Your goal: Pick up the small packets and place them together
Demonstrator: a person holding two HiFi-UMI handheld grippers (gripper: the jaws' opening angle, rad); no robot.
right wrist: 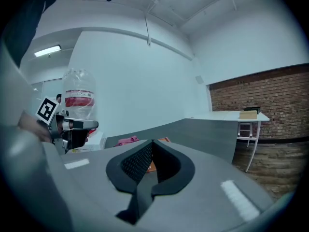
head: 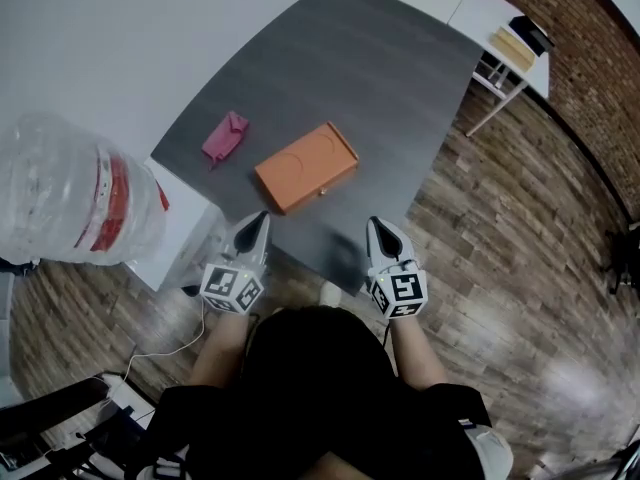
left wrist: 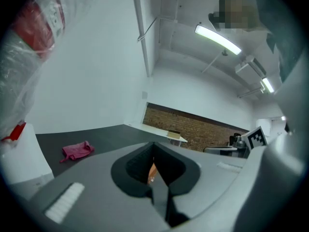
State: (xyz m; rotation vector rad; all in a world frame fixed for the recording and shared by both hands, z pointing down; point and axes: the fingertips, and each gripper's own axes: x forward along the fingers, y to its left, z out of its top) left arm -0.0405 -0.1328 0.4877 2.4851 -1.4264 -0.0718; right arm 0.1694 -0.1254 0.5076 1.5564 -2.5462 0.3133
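A crumpled pink packet (head: 227, 136) lies near the left edge of the dark grey table (head: 370, 78). An orange flat box (head: 305, 166) sits just right of it. Both grippers hover at the table's near edge, short of the box. My left gripper (head: 259, 218) is shut and empty; my right gripper (head: 377, 225) is shut and empty too. In the left gripper view the pink packet (left wrist: 76, 150) lies ahead to the left of the closed jaws of my left gripper (left wrist: 153, 146). The right gripper view shows the pink packet (right wrist: 127, 140) and orange box (right wrist: 164, 140) just beyond my right gripper (right wrist: 152, 142).
A large plastic-wrapped water bottle (head: 75, 203) stands on a white unit (head: 185, 230) left of the table. A white side table (head: 505, 53) with a small box stands at the far right by a brick wall. Wooden floor surrounds the table.
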